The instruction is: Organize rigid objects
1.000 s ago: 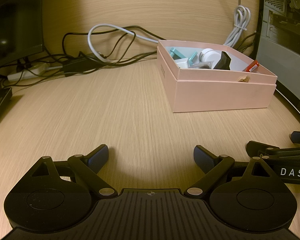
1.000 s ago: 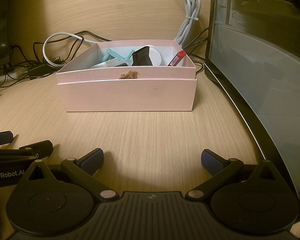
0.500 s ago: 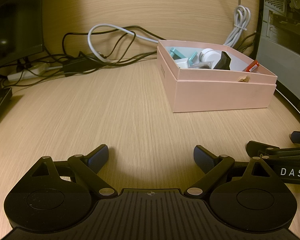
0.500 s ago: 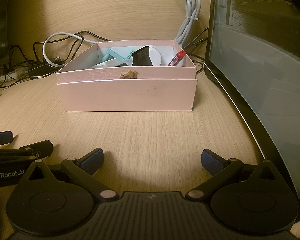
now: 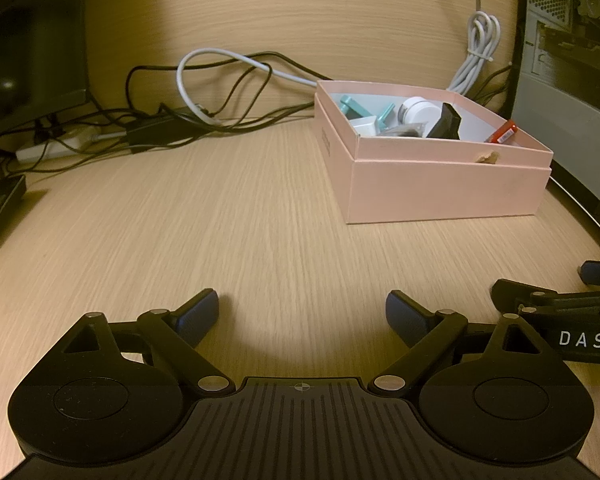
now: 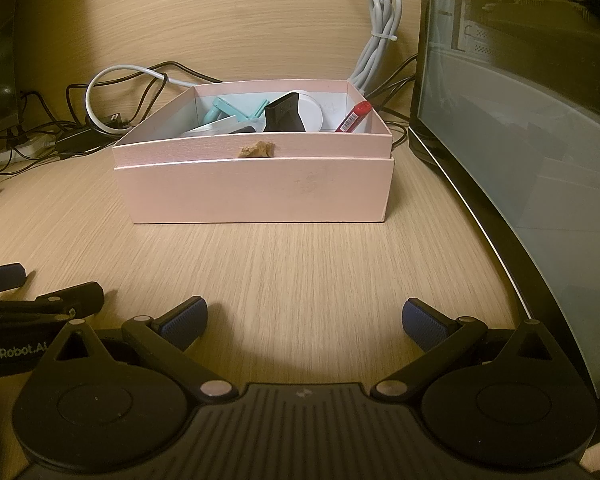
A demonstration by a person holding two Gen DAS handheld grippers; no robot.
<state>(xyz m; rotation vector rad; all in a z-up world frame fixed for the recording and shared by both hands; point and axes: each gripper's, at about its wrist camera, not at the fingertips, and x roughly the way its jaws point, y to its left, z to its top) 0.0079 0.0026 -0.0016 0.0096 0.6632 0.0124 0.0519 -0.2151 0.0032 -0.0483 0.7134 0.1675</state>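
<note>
Nothing has changed over the last second. My left fingers (image 5: pixel 302 312) and right fingers (image 6: pixel 304 320) are spread just as wide as before, low over the surface (image 5: pixel 228 232). The box (image 6: pixel 256 188) and the things in it sit exactly where they were.

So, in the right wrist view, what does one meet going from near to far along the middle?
right gripper, open → bare wooden desk → pink box front wall → black object inside the box → wooden back panel
</note>
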